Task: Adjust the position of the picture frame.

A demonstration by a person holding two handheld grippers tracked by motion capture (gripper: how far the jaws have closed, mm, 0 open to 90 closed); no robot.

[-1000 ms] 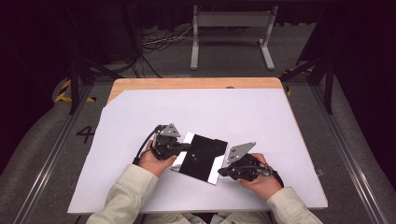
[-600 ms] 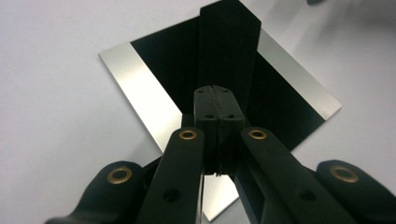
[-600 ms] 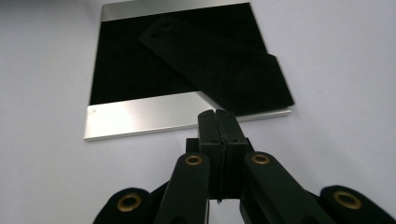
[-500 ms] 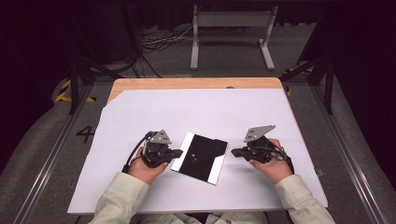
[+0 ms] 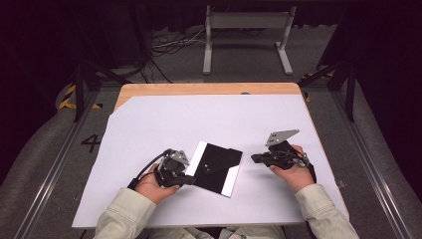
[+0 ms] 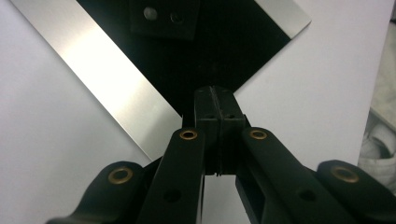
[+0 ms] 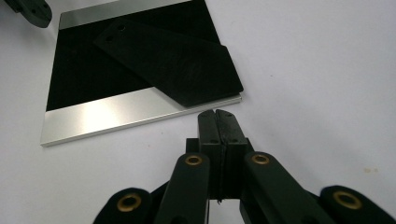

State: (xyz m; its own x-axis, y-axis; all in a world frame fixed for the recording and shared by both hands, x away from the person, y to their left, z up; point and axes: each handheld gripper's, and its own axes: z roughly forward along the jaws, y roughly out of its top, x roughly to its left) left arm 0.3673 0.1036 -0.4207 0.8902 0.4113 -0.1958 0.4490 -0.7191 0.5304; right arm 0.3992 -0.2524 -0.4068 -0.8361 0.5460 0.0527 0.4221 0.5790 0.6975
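Observation:
A square black plate [image 5: 206, 174] with two bright silver bands lies on the white sheet, also in the left gripper view [image 6: 107, 74] and the right gripper view [image 7: 93, 79]. A flat black strip [image 5: 219, 161] with small holes rests on top of it [image 6: 163, 18] [image 7: 177, 60]. My left gripper [image 5: 190, 178] is shut and holds nothing, its tips [image 6: 215, 93] at the plate's near left corner. I cannot tell whether they touch it. My right gripper [image 5: 254, 158] is shut and holds nothing, its tips [image 7: 217, 115] on the sheet a short way right of the plate.
The white sheet [image 5: 199, 119] covers most of a wooden table [image 5: 199, 88], whose far edge shows bare. A metal stand [image 5: 246, 30] and cables lie on the floor beyond. Dark frame rails run along both sides of the table.
My right gripper has drawn away from the plate's right edge, out to the right. The left gripper has slipped a little toward the near edge, staying by the plate.

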